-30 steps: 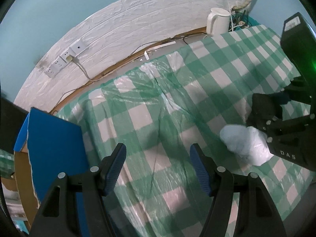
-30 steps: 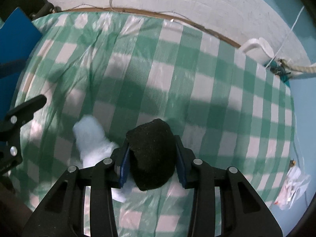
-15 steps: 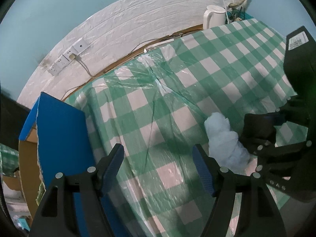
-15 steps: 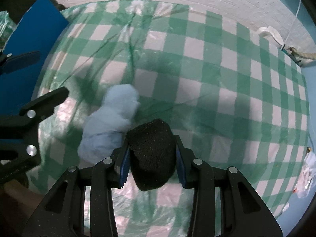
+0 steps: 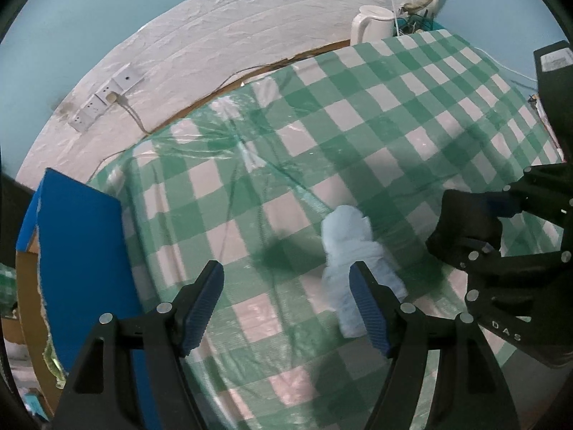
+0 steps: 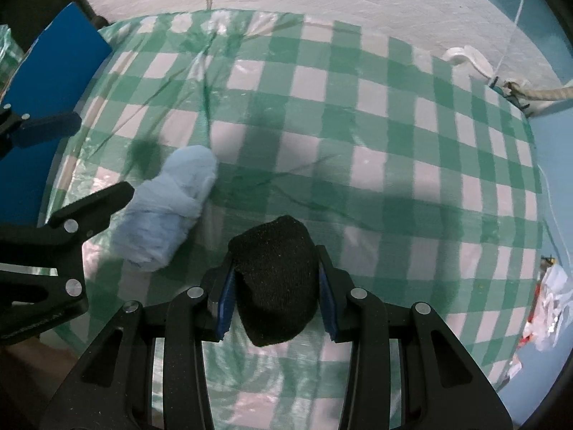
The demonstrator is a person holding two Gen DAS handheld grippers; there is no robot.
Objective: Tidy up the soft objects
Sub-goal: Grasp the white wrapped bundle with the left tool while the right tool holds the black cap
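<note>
A black sock is clamped between the blue pads of the right gripper, its rounded end pushed out past the fingertips and held above the tablecloth. Seen from the left wrist, the same gripper is found at the right edge, with the sock pinched in it as a dark lump. The left gripper is held wide open with nothing between its pads; only checked cloth is seen in the gap. A pale blue sock is laid on the tablecloth, rolled into a bundle, its near end partly hidden behind the left gripper's right finger, so that contact between them cannot be judged. In the right wrist view this blue sock is seen just left of the black one and apart from it, and the left gripper's fingers are reached in from the left edge beside it. The table is covered by a green and white checked cloth under clear, creased plastic. A blue board is stood at the table's left edge. Behind the table, a white textured wall panel is fitted with sockets, one with a plug in it, and a white kettle is placed at the far right corner. Crumpled wrappers are seen beyond the right edge.
</note>
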